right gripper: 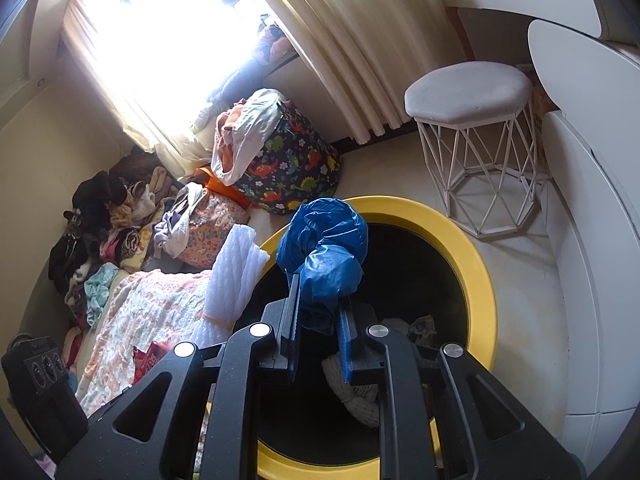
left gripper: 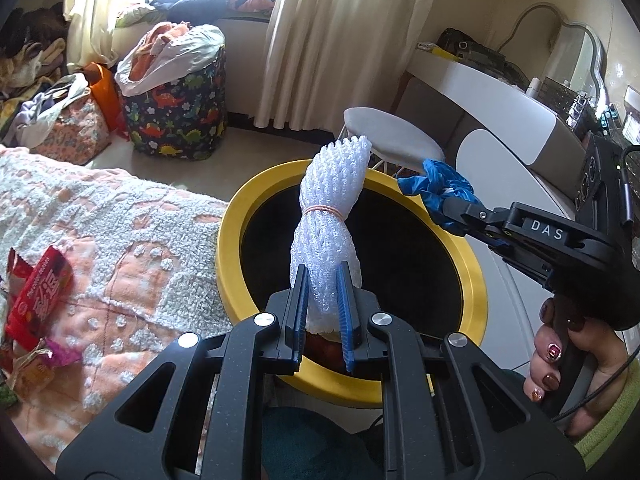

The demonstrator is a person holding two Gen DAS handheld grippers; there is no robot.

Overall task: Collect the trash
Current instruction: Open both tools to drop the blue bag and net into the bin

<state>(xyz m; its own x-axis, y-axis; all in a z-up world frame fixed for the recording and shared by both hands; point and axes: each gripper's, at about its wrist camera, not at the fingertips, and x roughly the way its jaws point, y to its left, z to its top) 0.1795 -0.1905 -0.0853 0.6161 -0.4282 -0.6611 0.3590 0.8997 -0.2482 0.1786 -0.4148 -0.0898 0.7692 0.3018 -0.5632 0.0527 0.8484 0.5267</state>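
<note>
Two grippers over yellow bin rim point(left gripper: 236, 216), foam bundle point(left gripper: 332, 216), blue bag point(right gripper: 324, 240)

Home bedroom: bed point(left gripper: 100, 240), vanity point(left gripper: 500, 96).

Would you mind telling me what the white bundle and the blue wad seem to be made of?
White bundle: probably foam netting, matte, with an open ribbed mesh, cinched by an elastic band. Blue wad: likely thin plastic film, glossy, with sharp crinkles.

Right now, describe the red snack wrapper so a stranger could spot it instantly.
Start at the yellow-rimmed bin, then look left across the peach bedspread. Near its edge lies the red snack wrapper, flat with white lettering, the boldest red among the crumpled wrappers there.
</note>
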